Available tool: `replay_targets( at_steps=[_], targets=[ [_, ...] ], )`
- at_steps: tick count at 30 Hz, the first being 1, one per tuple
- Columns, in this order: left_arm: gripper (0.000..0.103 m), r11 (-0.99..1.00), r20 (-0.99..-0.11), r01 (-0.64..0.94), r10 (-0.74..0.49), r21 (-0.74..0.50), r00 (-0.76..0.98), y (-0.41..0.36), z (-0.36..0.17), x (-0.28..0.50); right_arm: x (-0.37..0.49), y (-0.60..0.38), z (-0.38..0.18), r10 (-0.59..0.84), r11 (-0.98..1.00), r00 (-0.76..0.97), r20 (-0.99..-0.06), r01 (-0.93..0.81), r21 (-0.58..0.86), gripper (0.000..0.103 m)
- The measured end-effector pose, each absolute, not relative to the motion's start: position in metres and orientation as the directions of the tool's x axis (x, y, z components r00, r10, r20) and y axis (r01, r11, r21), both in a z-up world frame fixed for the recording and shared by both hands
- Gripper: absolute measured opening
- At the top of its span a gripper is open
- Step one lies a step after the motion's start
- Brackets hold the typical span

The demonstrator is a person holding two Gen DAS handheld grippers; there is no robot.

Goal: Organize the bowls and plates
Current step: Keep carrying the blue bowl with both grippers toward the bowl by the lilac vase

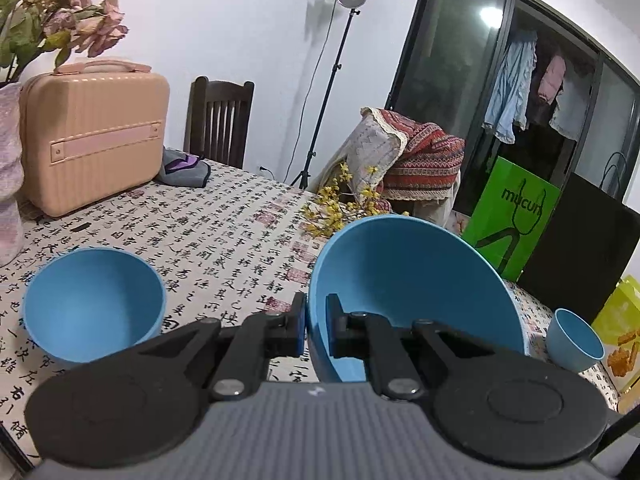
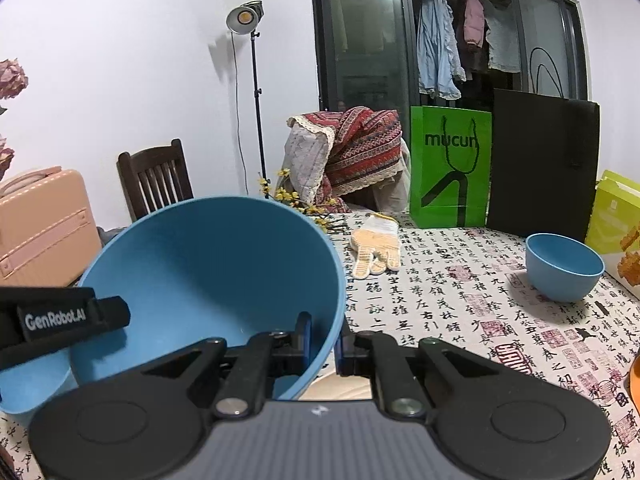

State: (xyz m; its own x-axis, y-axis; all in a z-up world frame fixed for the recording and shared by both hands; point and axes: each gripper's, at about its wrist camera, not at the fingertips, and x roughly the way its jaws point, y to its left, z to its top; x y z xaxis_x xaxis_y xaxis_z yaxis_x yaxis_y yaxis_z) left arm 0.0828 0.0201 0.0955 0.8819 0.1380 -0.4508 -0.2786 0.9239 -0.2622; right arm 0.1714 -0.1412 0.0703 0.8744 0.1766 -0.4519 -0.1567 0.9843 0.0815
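both grippers, left [image 1: 307, 326] and right [image 2: 325, 340], hold one big bowl [image 1: 416, 280] by opposite rims, jaws clamped thin. it looks light, stiff, slick; the rim suits gripping.

Tilted blue bowl [image 1: 416, 280] (rim pinched)

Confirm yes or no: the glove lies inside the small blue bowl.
No, the glove lies flat on the tablecloth, apart from the small blue bowl.
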Motion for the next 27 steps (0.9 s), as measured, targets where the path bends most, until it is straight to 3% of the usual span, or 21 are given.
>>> replay_targets(
  at_steps=[27],
  targets=[
    [0.010,0.887,-0.429,-0.334,0.180,-0.318,0.885,0.084,0.090,0.062,0.159,-0.077,0.072,0.244,0.969,0.861,-0.446,-0.238,0.071,0.011]
  ],
)
